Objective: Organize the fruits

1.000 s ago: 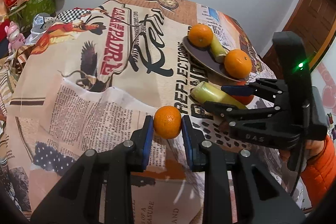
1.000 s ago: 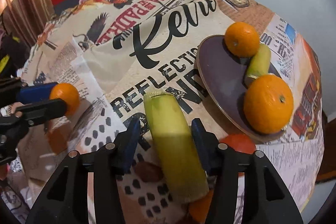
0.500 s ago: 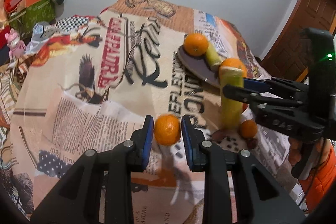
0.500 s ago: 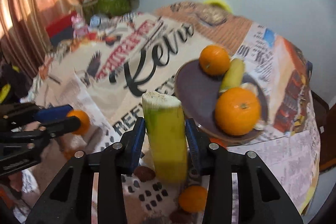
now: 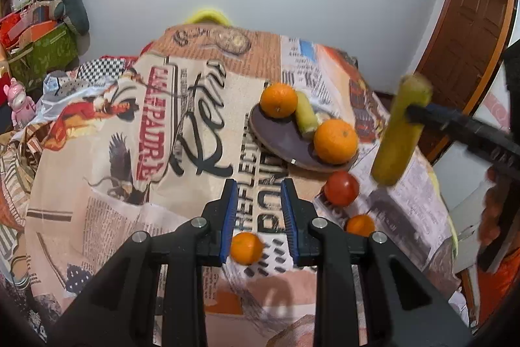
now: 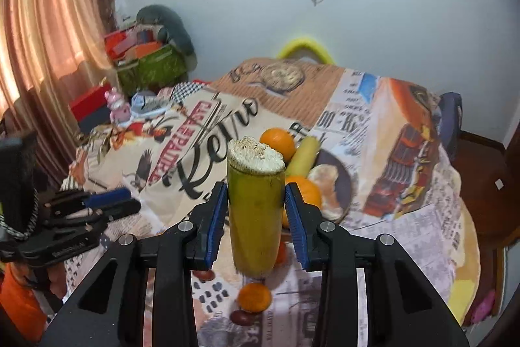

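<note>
Two large oranges [image 5: 279, 100] counted from the left wrist, both on one dark plate [image 5: 276, 140] at one o'clock of the frame, with one short yellow-green stalk piece [image 5: 307, 116] lying between them. One tomato [image 5: 341, 192] just off the plate rim at five o'clock of it, on the printed tablecloth [image 5: 97, 152]. Two small oranges: one [image 5: 359, 225] at five o'clock of the tomato, the other, the blurred small orange [image 5: 246, 247], seen low in the gap of the left gripper [image 5: 258, 210]. Pads there narrowly spread, the blurred small orange against the left pad's lower edge and clear of the right pad, so pinched by neither pair; cannot tell whether lying on the cloth. One cut green stalk [image 5: 398, 132] up in the air at three o'clock, tilted, clamped in the right gripper [image 5: 410, 114], with a blurred hand [image 5: 490, 207] below it. From the right wrist: same cut green stalk upright at centre, pale cut end on top, both blue pads pressed to its sides and closing on it. Same plate at one o'clock behind it, carrying two large oranges, one half hidden by the right pad, plus the stalk piece. Only one small orange visible, at six o'clock below the held stalk, with two dark brown lumps [image 6: 242, 317] near it. Left gripper at nine o'clock, fingertips near together, nothing orange showing between them.
</note>
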The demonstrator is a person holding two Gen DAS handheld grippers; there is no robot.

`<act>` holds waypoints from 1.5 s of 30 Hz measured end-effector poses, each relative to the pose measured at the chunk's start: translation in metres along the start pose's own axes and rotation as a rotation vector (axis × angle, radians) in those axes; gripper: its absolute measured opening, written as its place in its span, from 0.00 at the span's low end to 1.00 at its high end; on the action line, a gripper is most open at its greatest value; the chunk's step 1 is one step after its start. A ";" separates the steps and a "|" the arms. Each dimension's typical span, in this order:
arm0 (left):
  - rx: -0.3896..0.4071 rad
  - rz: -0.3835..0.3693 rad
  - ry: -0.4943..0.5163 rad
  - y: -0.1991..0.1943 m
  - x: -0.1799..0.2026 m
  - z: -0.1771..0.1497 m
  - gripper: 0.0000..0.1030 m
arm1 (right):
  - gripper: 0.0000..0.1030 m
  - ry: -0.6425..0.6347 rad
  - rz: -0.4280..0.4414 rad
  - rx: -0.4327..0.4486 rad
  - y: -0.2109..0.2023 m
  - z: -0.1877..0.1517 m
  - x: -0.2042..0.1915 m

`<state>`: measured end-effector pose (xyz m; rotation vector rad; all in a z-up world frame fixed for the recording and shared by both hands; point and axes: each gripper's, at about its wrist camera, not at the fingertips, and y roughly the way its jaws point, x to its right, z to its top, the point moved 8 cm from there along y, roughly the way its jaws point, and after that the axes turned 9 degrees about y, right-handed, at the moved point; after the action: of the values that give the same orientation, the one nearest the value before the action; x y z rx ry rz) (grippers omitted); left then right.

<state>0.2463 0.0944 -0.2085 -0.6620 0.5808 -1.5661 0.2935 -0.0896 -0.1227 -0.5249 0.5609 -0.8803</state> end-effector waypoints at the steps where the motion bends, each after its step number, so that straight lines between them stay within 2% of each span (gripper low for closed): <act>1: -0.021 0.001 0.001 0.004 -0.001 -0.005 0.26 | 0.32 0.008 -0.005 0.011 -0.003 0.002 0.004; 3: -0.059 -0.002 0.000 0.013 -0.002 -0.016 0.29 | 0.32 0.021 -0.017 0.026 -0.006 0.005 0.011; 5: -0.096 -0.008 -0.006 0.022 -0.004 -0.028 0.37 | 0.32 0.030 -0.033 0.035 -0.008 0.008 0.019; 12: -0.185 -0.034 -0.002 0.049 0.003 -0.057 0.37 | 0.32 0.045 -0.094 0.047 -0.010 0.010 0.043; 19: -0.188 -0.033 0.014 0.058 0.007 -0.062 0.35 | 0.32 0.072 -0.123 0.039 -0.007 0.010 0.062; 20: -0.186 -0.031 0.014 0.059 0.007 -0.062 0.32 | 0.32 0.076 -0.123 0.039 -0.006 0.010 0.064; 25: -0.175 -0.037 0.001 0.059 0.002 -0.058 0.31 | 0.32 0.077 -0.098 0.048 -0.004 0.018 0.058; 29: -0.148 -0.030 0.002 0.057 -0.001 -0.043 0.31 | 0.32 0.058 -0.068 0.057 0.002 0.026 0.044; 36: -0.049 -0.010 0.026 0.051 -0.004 0.009 0.31 | 0.32 0.056 -0.008 0.055 0.022 0.032 0.020; 45: 0.005 0.011 0.053 0.067 -0.007 0.055 0.31 | 0.32 0.047 0.040 -0.034 0.067 0.021 0.002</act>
<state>0.3329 0.0962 -0.2169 -0.6142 0.6183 -1.5787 0.3461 -0.0513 -0.1499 -0.5232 0.6281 -0.8486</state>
